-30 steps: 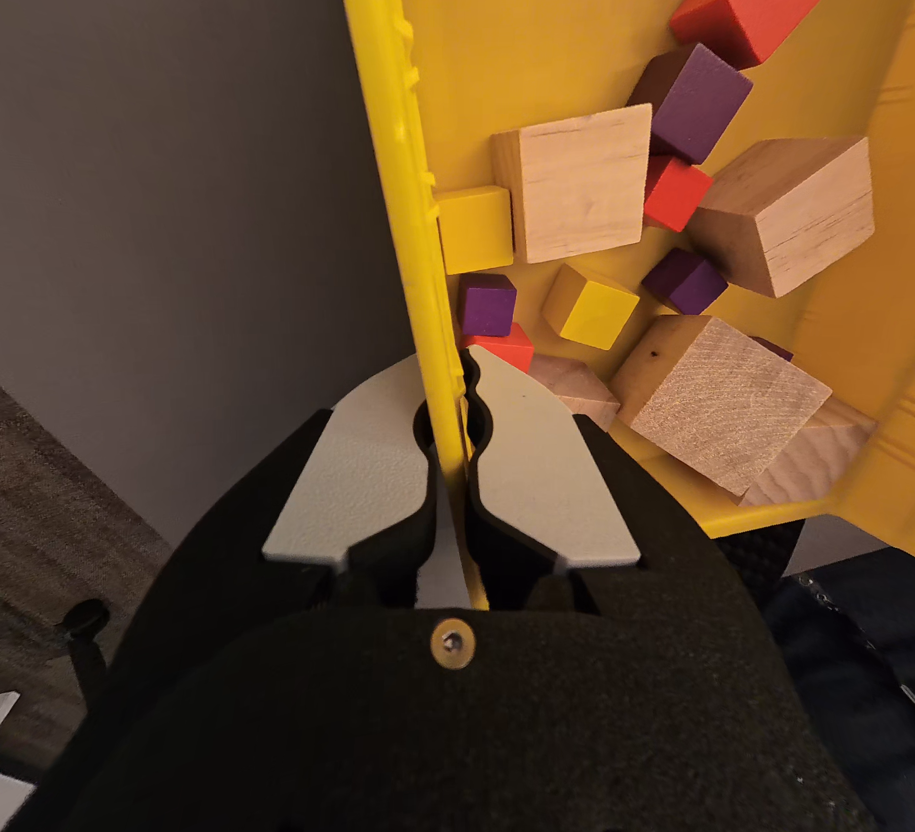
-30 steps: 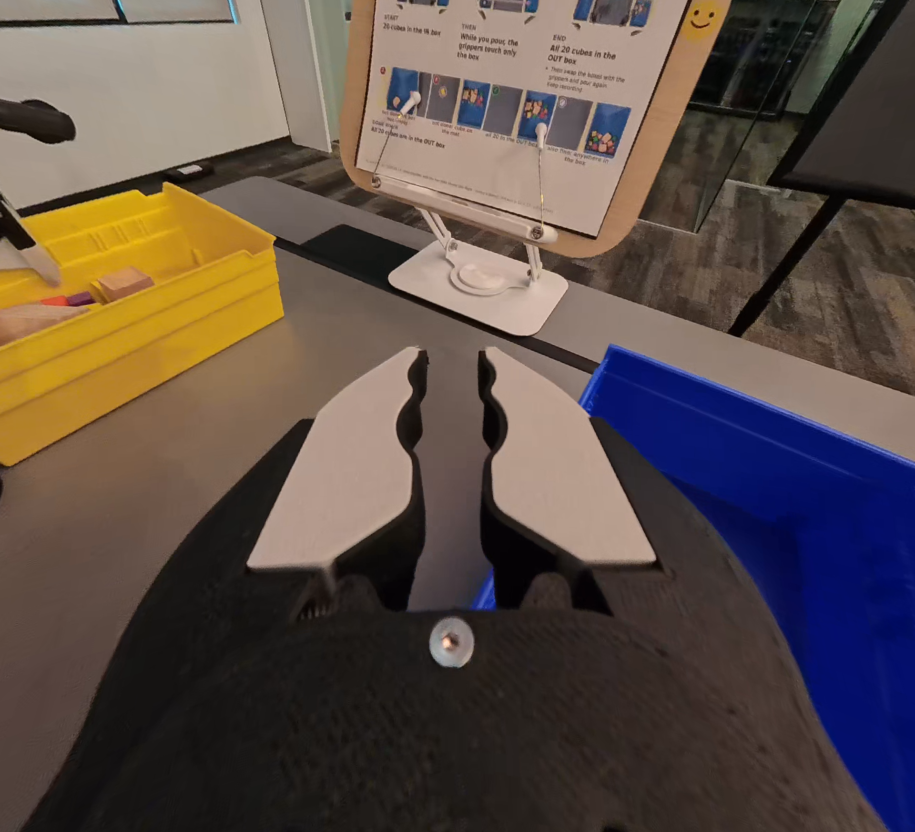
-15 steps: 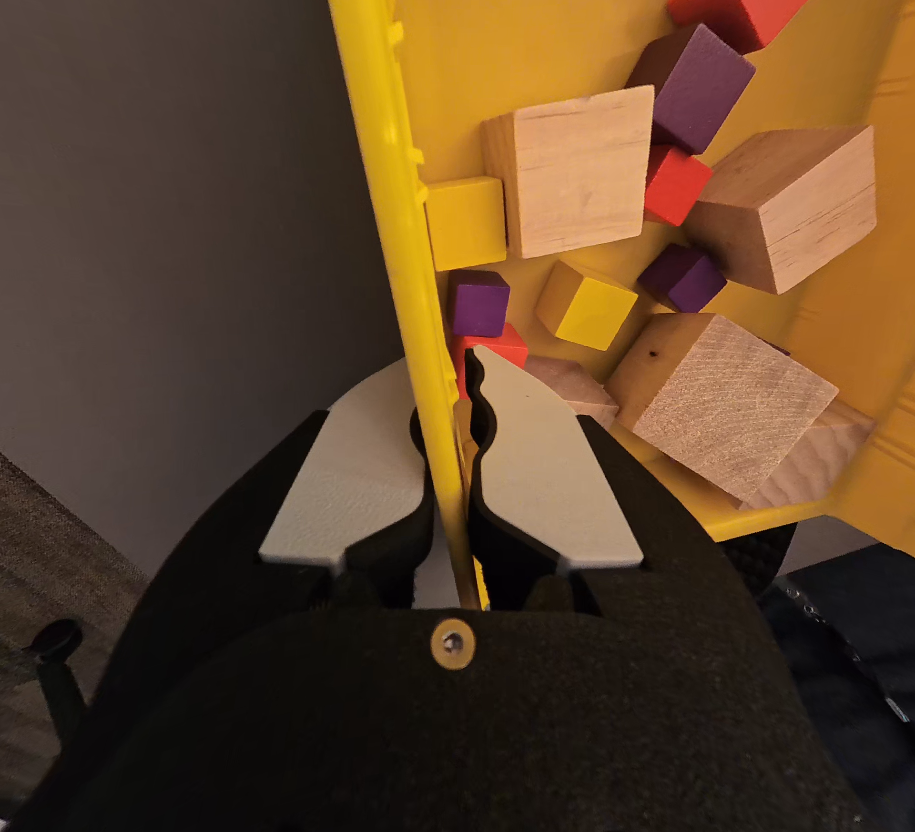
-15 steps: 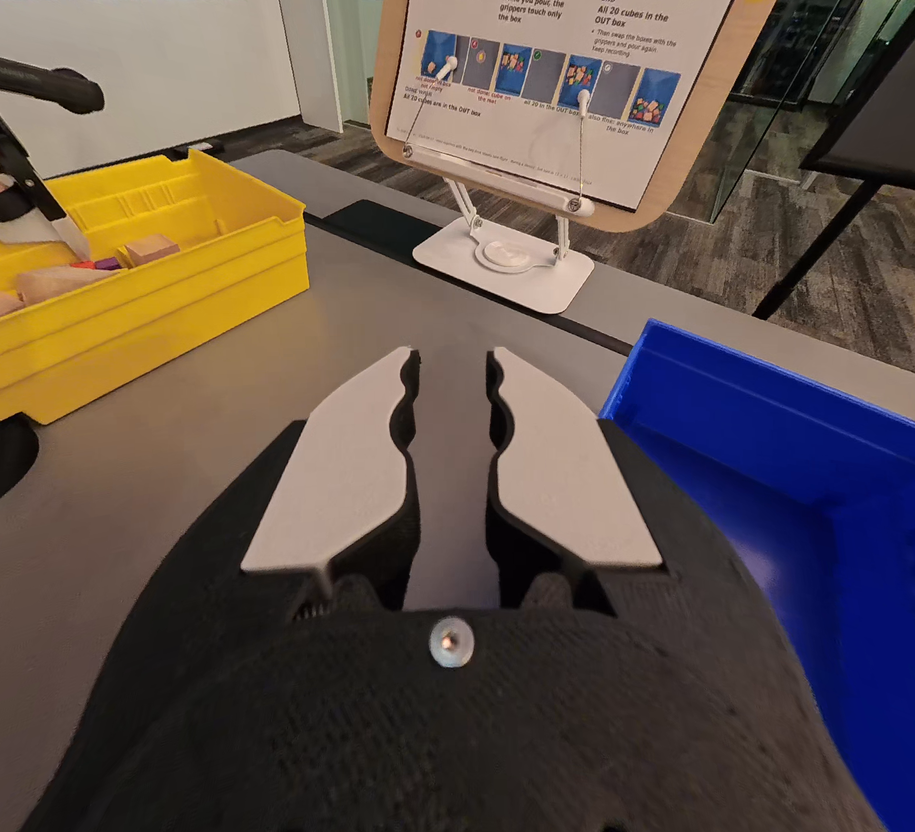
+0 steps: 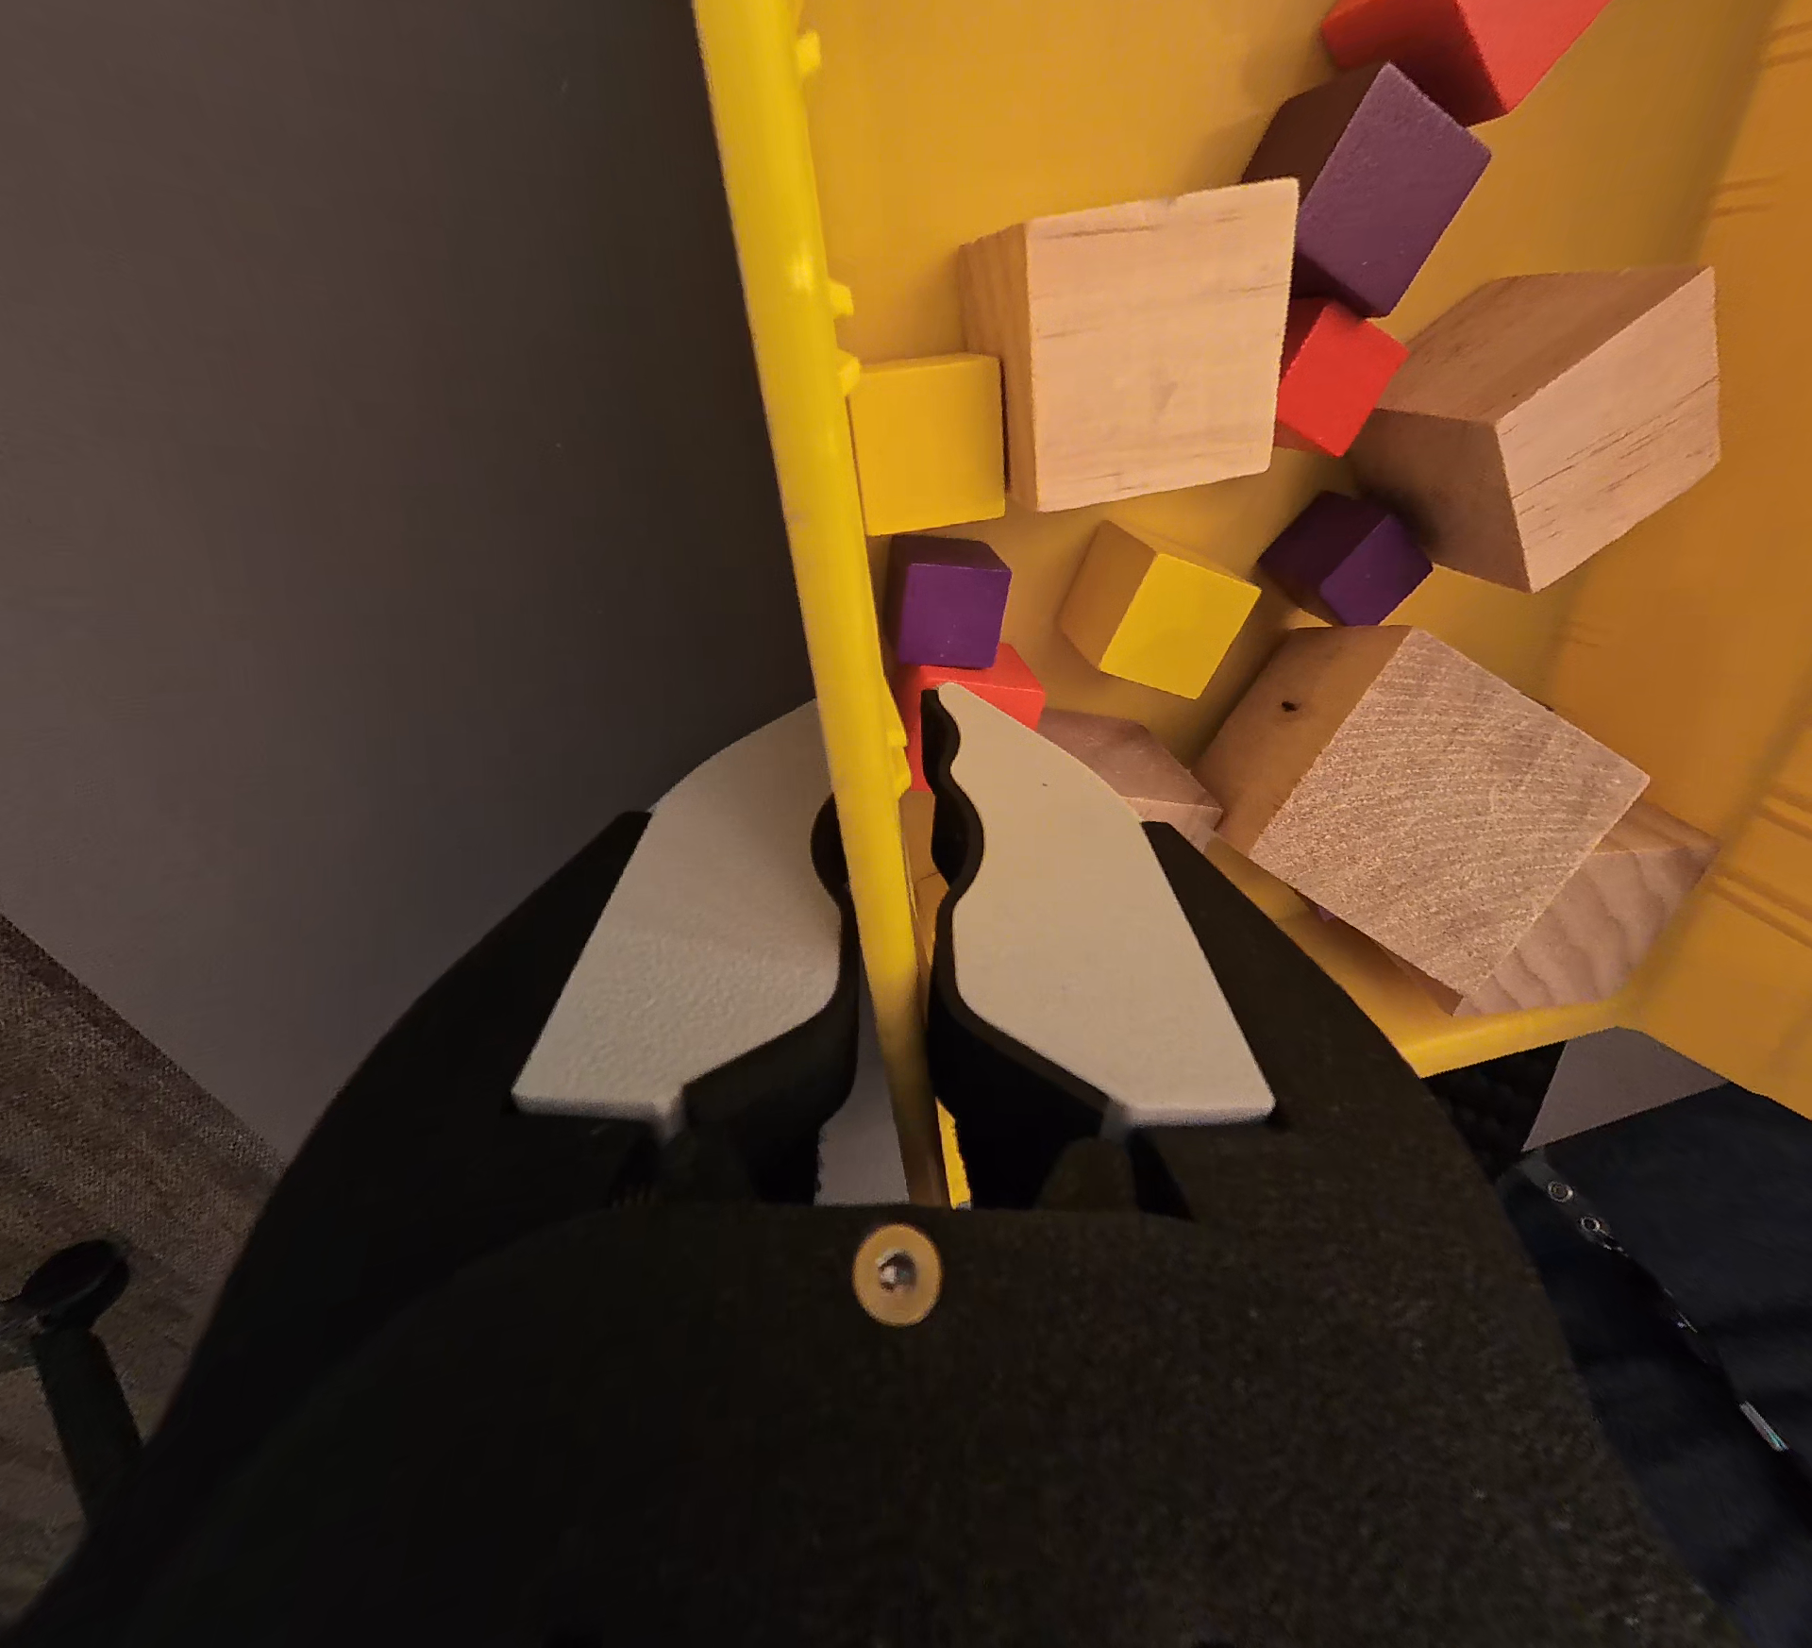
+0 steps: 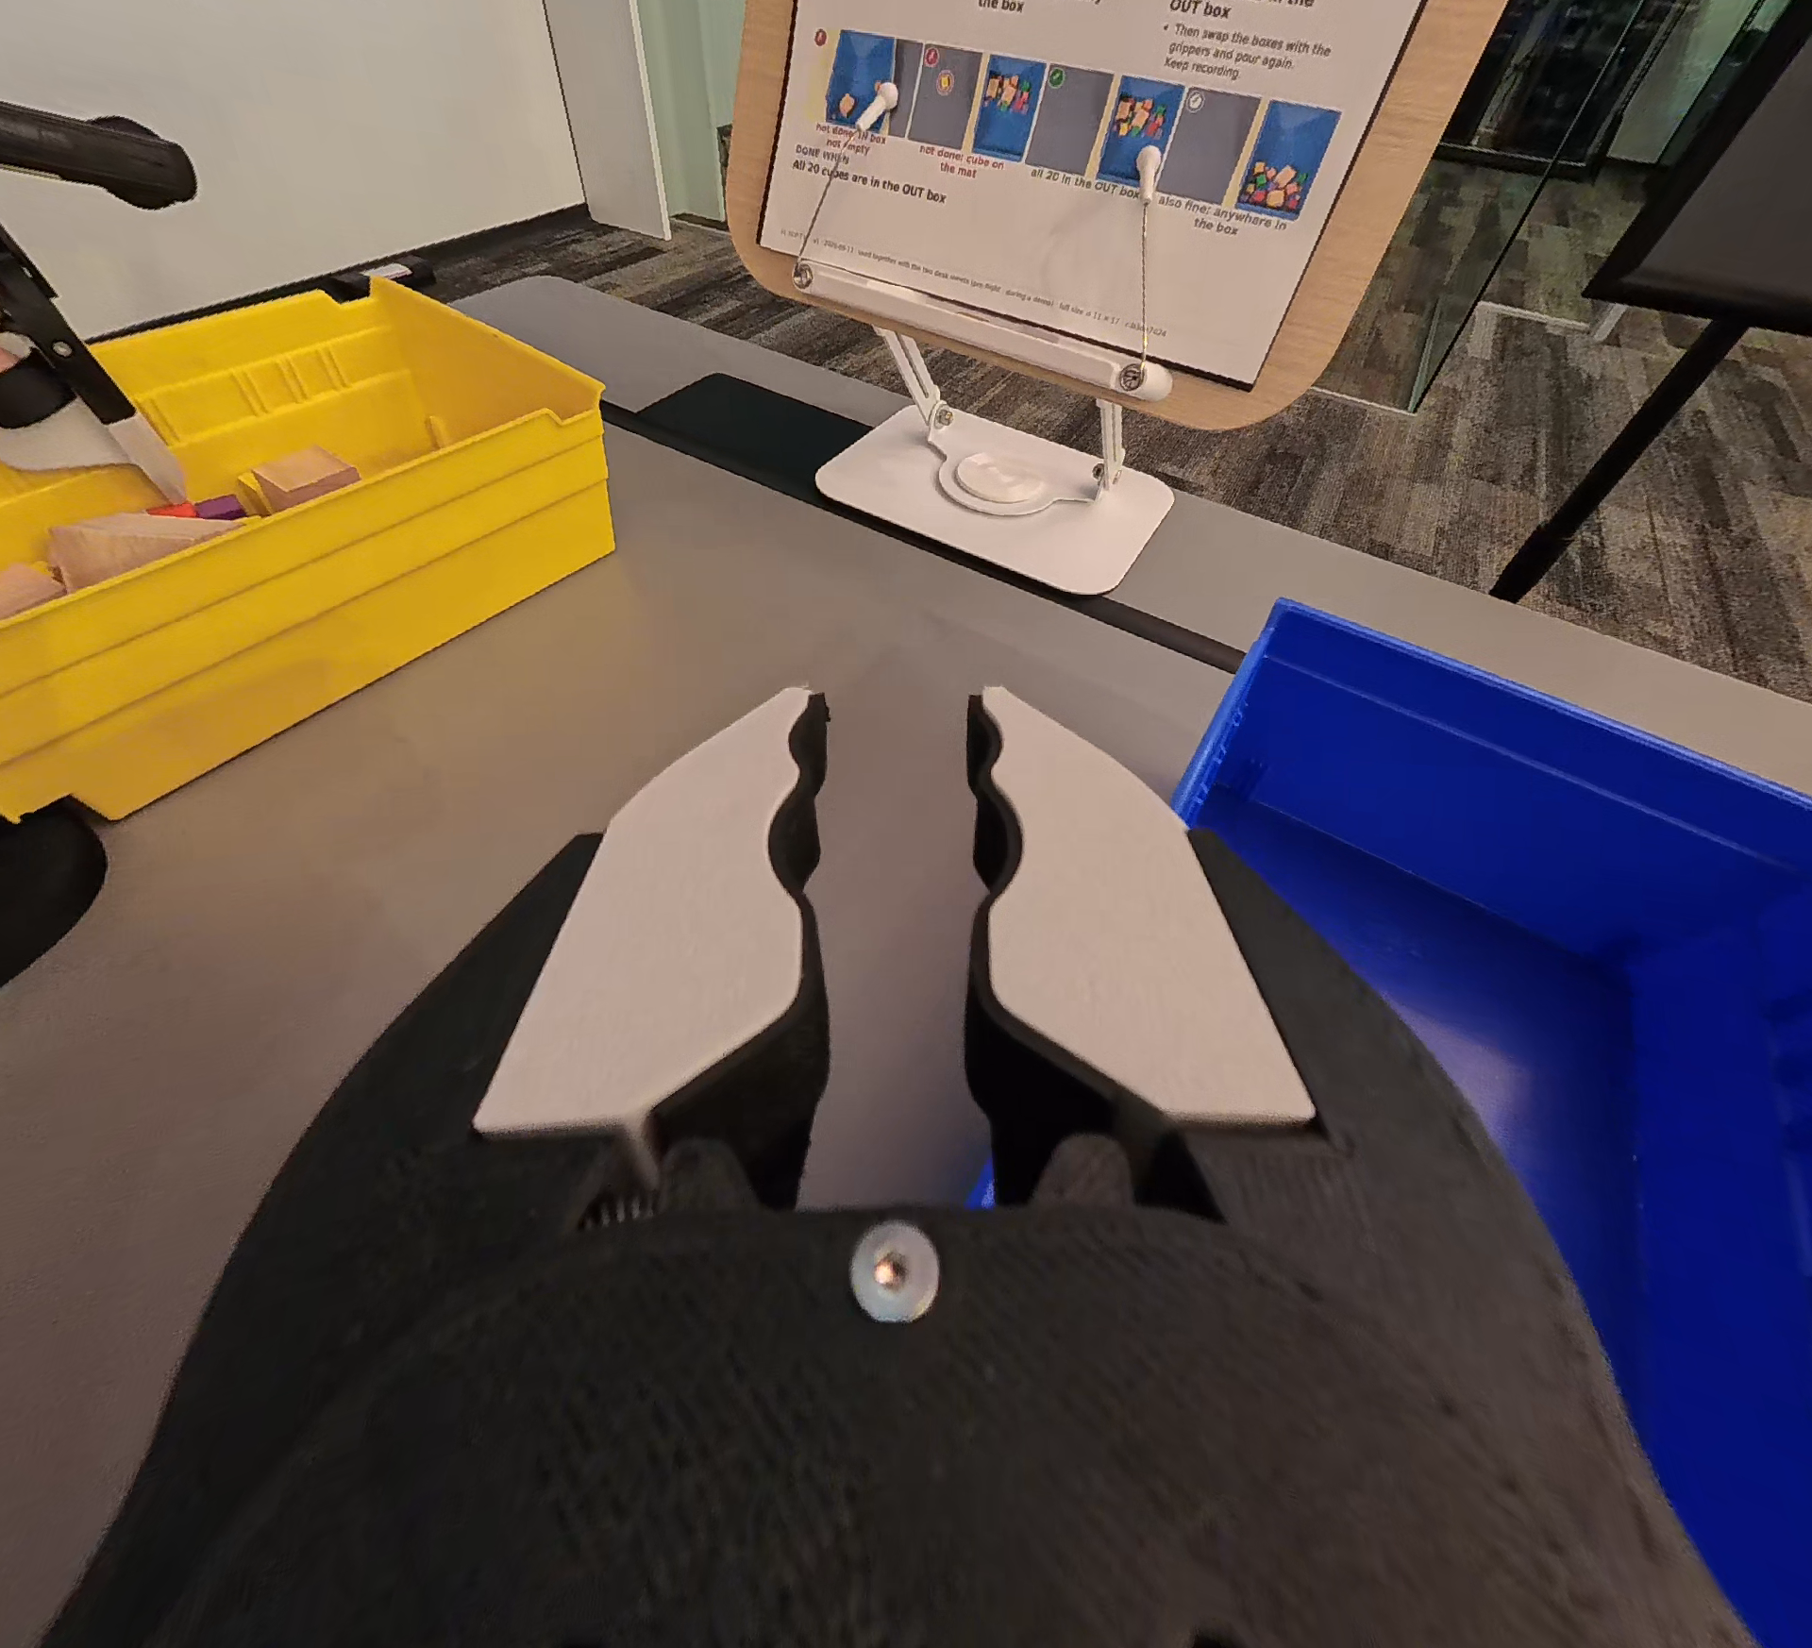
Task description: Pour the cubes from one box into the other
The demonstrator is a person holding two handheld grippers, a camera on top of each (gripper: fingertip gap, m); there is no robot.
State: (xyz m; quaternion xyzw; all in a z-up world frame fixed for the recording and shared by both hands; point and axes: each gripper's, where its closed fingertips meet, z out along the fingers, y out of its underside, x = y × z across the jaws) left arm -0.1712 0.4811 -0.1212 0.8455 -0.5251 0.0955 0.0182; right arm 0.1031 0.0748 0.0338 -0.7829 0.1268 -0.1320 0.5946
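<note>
The left gripper (image 5: 882, 777) is pinching the yellow box (image 5: 775, 306) wall, cubes (image 5: 1147, 346) lying right of its jaws; the right gripper (image 6: 897, 704) is hovering part-open over the grey table (image 6: 412, 826), blue box (image 6: 1510, 816) right, carpeted floor (image 6: 1451, 463) beyond

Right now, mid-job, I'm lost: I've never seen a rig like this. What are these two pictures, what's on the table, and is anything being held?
Each picture comes from a camera riding on a hand-held gripper, looking forward along its two grey fingers. A person carries one in each hand.

In the left view, the left hand-held gripper is shut on the side wall of the yellow box. Inside lie the cubes: plain wood, red, purple and yellow.

In the right view, the right hand-held gripper is open and holds nothing, above the grey table. The blue box beside it looks empty in the part shown. Behind stands an instruction sheet on a stand.
</note>
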